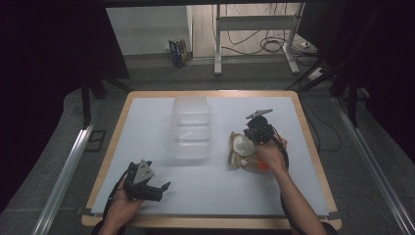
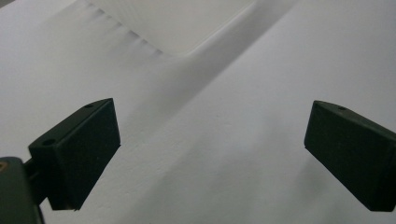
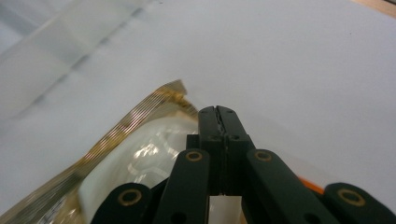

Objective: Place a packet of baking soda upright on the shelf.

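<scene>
A clear packet (image 1: 243, 152) with gold striped edges and a round white content lies on the white table cover, right of centre. In the right gripper view the packet (image 3: 135, 154) lies under and left of my right gripper (image 3: 218, 112), whose jaws stand pressed flat together. I cannot tell whether they touch the packet; nothing shows between them. From above, the right gripper (image 1: 258, 131) sits at the packet's far right corner. My left gripper (image 1: 157, 189) rests near the front left of the table, open. Its jaws (image 2: 210, 149) stand wide apart over bare white surface.
A clear plastic container (image 1: 191, 128) stands in the middle of the table towards the back, left of the packet; its corner (image 2: 177, 23) lies ahead of the left gripper. The wooden table edge (image 1: 313, 147) runs close to the right hand. Cables and a metal frame lie on the floor beyond.
</scene>
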`<control>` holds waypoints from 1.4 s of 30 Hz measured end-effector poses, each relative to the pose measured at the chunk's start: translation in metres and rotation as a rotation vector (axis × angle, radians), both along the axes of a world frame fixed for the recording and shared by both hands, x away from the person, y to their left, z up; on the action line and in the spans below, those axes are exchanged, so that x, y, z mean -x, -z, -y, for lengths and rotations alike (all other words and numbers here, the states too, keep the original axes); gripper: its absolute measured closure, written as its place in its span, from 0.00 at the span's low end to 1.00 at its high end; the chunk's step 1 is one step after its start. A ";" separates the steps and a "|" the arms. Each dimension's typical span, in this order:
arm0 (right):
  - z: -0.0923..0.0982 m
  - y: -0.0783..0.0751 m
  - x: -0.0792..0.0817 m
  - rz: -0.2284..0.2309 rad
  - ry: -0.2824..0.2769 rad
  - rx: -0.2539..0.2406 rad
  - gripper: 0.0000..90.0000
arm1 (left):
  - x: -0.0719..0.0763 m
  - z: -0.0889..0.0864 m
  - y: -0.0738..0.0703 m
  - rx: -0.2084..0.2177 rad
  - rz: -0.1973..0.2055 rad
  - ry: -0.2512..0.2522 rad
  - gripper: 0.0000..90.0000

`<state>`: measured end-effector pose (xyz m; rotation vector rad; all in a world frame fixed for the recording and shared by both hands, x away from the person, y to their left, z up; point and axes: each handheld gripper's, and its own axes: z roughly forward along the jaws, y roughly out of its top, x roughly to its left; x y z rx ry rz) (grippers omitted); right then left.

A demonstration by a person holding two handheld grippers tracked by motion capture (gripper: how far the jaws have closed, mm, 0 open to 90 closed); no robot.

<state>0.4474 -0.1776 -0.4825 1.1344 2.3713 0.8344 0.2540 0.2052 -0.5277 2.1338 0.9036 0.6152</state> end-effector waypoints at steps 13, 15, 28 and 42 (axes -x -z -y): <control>-0.018 0.024 -0.029 -0.072 0.036 0.051 0.98 | 0.000 -0.001 -0.001 -0.014 0.001 0.000 0.04; -0.017 0.024 -0.029 -0.082 0.039 0.038 0.98 | 0.000 -0.001 -0.001 -0.014 0.001 0.000 0.04; -0.024 0.024 -0.004 -0.104 -0.029 0.039 0.99 | 0.000 0.001 0.000 -0.023 0.001 0.004 0.04; -0.054 0.024 0.048 -0.109 -0.211 0.110 0.99 | 0.001 0.003 0.000 -0.031 0.000 0.012 0.04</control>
